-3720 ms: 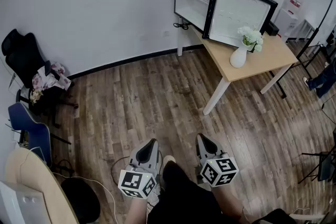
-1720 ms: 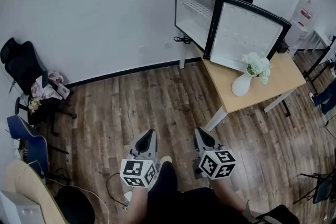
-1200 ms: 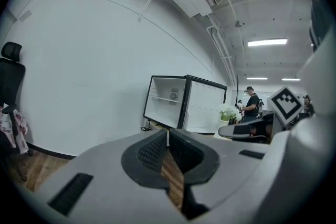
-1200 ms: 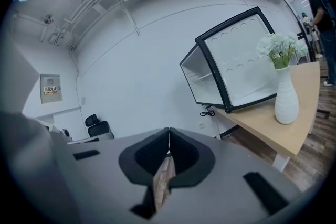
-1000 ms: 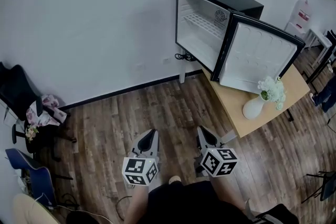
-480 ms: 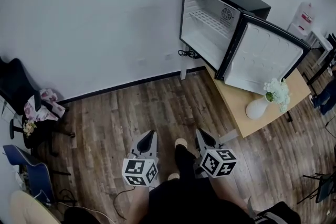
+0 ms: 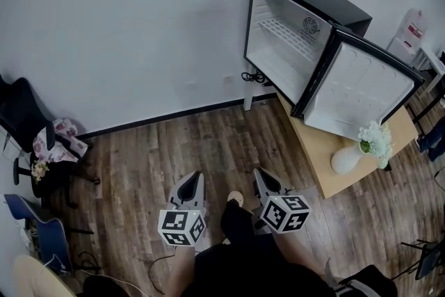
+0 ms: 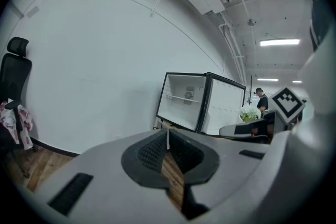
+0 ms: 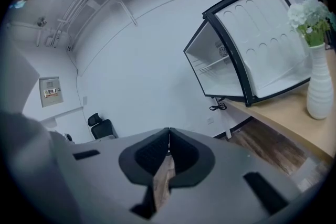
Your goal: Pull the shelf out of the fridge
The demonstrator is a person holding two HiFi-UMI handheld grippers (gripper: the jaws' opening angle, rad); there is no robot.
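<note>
A small black fridge (image 7: 306, 17) stands on a wooden table (image 7: 327, 149) at the upper right of the head view, its door (image 7: 361, 90) swung wide open. Inside, a white wire shelf (image 7: 288, 33) sits across the upper half; it also shows as the shelf (image 8: 184, 97) and the shelf (image 9: 212, 66) in the gripper views. My left gripper (image 7: 192, 183) and right gripper (image 7: 260, 179) hang low over the floor, well short of the fridge. Both are shut with nothing between the jaws. A person's legs and shoe show between them.
A white vase of flowers (image 7: 351, 153) stands on the table by the fridge door. A black office chair (image 7: 28, 122) with cloth on it and a blue chair (image 7: 38, 229) stand at the left. A cable lies on the wooden floor (image 7: 160, 156). Another person (image 8: 260, 101) stands far behind the table.
The view has advanced toward the fridge, which now sits larger and a little further right. Both grippers stay shut and low in the same place in view.
</note>
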